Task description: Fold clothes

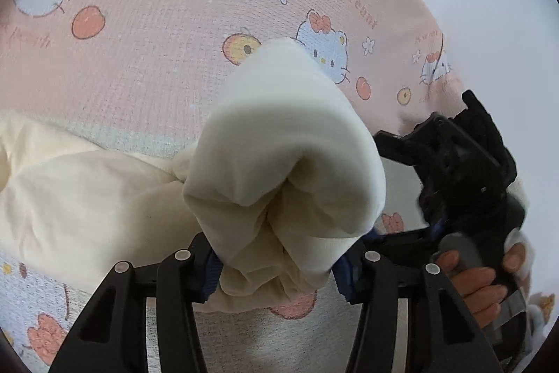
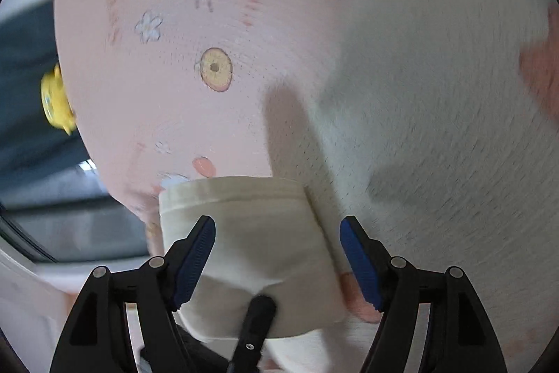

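My left gripper clamped a bunched fold of the cream garment above the pink cartoon-print sheet. My right gripper stood open, pads clear of the cloth's folded end between them.

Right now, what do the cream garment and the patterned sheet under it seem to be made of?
Cream garment: soft matte knit, probably cotton; it bunches into thick rounded folds inside the left gripper.
Patterned sheet: pink printed fabric with a fine grid or waffle weave, matte; perhaps cotton or a cooling-mat blend, hard to tell.
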Motion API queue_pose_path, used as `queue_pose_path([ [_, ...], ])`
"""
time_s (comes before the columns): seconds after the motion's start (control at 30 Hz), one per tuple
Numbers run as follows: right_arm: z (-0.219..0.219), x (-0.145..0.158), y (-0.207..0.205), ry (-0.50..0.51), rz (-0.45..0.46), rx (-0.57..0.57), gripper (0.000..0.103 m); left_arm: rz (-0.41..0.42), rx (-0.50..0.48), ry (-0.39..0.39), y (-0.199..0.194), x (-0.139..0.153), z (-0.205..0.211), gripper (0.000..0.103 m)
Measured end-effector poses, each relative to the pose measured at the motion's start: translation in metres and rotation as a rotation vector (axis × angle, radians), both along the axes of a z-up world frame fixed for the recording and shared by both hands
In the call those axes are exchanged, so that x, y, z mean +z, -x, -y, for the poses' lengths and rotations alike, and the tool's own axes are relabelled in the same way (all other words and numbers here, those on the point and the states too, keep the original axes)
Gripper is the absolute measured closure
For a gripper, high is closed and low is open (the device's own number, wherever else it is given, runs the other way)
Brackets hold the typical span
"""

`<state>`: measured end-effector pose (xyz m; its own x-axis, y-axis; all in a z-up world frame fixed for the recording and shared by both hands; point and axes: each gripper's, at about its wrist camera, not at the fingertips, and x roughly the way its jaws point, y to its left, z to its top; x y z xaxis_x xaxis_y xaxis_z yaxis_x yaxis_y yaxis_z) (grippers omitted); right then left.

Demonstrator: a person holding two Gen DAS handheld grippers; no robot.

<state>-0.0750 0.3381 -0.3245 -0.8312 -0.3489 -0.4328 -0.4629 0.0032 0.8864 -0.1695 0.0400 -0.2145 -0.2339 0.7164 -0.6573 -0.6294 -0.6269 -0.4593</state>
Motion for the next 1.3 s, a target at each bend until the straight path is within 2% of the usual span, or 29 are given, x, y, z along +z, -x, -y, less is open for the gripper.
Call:
queue_pose_path([
  [0.03, 0.003, -0.004, 0.002, 0.026, -0.008, -0.001, 0.026, 0.010, 0.002, -0.009, -0.004, -0.003, -0.007, 0.054],
  [0.1, 0.011, -0.013, 0.011, 0.073, -0.020, 0.022, 0.018, 0.029, 0.012, -0.023, 0.029, -0.001, -0.047, 0.054],
  [0.13, 0.014, -0.018, 0.013, 0.103, -0.028, 0.020, 0.012, 0.041, 0.015, -0.032, 0.033, -0.002, -0.049, 0.054],
  [0.17, 0.017, -0.023, 0.014, 0.140, -0.048, 0.010, 0.010, 0.052, 0.019, -0.042, 0.037, -0.003, -0.050, 0.054],
  [0.23, 0.022, -0.032, 0.016, 0.208, -0.087, -0.008, 0.010, 0.075, 0.026, -0.061, 0.045, -0.005, -0.053, 0.054],
  [0.37, 0.027, -0.025, 0.023, 0.173, -0.111, 0.016, 0.012, 0.112, 0.030, -0.109, 0.047, -0.006, -0.045, 0.055],
  [0.43, 0.030, -0.022, 0.024, 0.157, -0.126, 0.016, 0.020, 0.149, 0.028, -0.154, 0.050, -0.005, -0.037, 0.055],
  [0.5, 0.032, -0.015, 0.025, 0.126, -0.129, 0.032, 0.027, 0.194, 0.028, -0.218, 0.055, -0.003, -0.029, 0.055],
  [0.6, 0.034, 0.005, 0.029, 0.071, -0.162, 0.070, 0.033, 0.217, 0.041, -0.322, 0.060, 0.009, -0.014, 0.055],
  [0.8, 0.060, 0.070, 0.048, -0.153, -0.240, 0.201, 0.035, 0.143, 0.040, -0.399, 0.054, 0.042, 0.007, 0.055],
  [0.93, 0.078, 0.086, 0.054, -0.226, -0.249, 0.259, 0.035, 0.185, 0.048, -0.453, 0.053, 0.041, 0.032, 0.055],
  [1.13, 0.110, 0.104, 0.081, -0.419, -0.174, 0.356, 0.035, 0.171, 0.094, -0.416, 0.052, 0.032, 0.060, 0.055],
  [1.3, 0.124, 0.096, 0.092, -0.452, -0.157, 0.411, 0.035, 0.172, 0.139, -0.392, 0.054, 0.025, 0.081, 0.055],
])
